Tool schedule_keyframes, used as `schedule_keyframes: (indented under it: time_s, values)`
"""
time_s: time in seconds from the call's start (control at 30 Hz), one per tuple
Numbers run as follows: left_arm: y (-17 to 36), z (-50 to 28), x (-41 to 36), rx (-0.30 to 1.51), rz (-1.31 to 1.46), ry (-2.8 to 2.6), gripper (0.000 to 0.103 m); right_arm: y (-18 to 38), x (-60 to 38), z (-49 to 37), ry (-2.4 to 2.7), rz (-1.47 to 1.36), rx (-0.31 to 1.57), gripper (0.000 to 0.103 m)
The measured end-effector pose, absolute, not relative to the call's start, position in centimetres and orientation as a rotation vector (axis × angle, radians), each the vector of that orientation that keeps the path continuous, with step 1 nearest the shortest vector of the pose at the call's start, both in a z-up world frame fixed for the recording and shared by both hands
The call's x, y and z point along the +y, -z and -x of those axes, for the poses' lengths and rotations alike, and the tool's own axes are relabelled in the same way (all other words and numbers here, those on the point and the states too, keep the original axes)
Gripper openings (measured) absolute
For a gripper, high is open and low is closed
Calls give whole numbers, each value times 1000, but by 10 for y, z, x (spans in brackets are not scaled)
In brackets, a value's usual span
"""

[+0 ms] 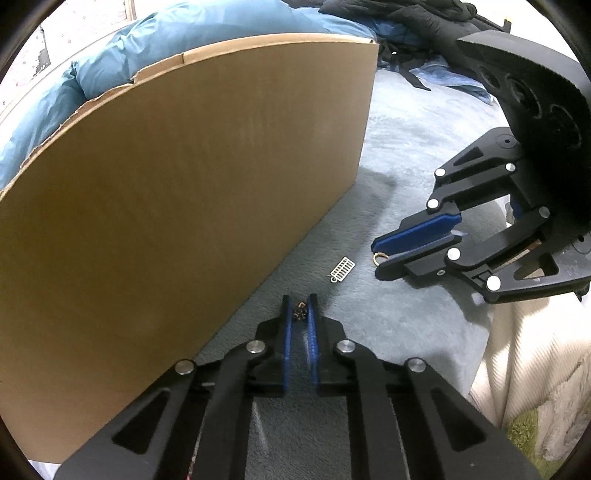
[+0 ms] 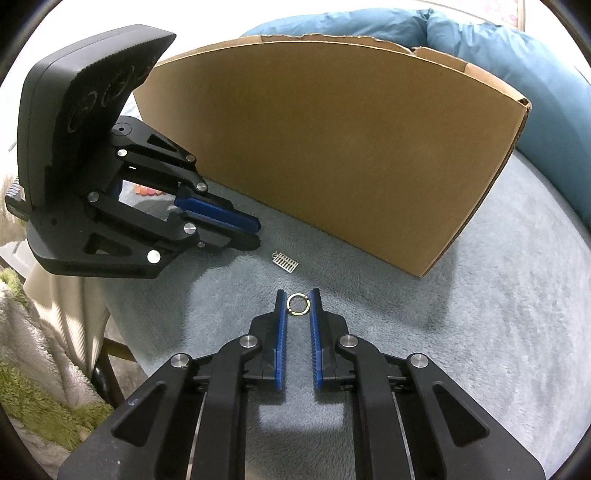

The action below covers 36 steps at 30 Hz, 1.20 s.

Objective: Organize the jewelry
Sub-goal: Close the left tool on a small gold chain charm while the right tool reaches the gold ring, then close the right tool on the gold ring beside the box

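My left gripper [image 1: 299, 302] is shut on a small dark beaded jewelry piece [image 1: 299, 311], low over the grey-blue fleece. It also shows in the right wrist view [image 2: 255, 230]. My right gripper [image 2: 298, 295] is closed around a small gold ring [image 2: 297, 305], both pads touching it. In the left wrist view, the right gripper [image 1: 376, 254] shows the ring [image 1: 378, 259] at its tips. A small silver grid-shaped earring [image 1: 341, 269] lies flat on the fleece between the two grippers; it also shows in the right wrist view [image 2: 286, 261].
A tall cardboard box [image 1: 192, 206] stands on the fleece just behind the jewelry, also in the right wrist view [image 2: 332, 147]. A blue duvet [image 2: 498, 48] lies behind it. Dark clothes [image 1: 406, 22] are piled at the back. A cream blanket [image 1: 535, 369] hangs at the bed's edge.
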<state>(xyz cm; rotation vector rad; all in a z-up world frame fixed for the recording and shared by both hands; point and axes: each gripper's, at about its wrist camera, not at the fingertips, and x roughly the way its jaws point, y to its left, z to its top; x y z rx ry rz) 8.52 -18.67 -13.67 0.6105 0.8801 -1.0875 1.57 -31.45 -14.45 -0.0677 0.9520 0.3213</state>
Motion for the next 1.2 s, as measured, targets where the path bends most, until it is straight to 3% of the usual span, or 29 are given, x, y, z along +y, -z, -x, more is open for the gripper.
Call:
schedule_keyframes:
  time_s: [1.2]
  values:
    - [106,-69,-162,810,-586,1059,5,122,-303,9,-268,77,898,10]
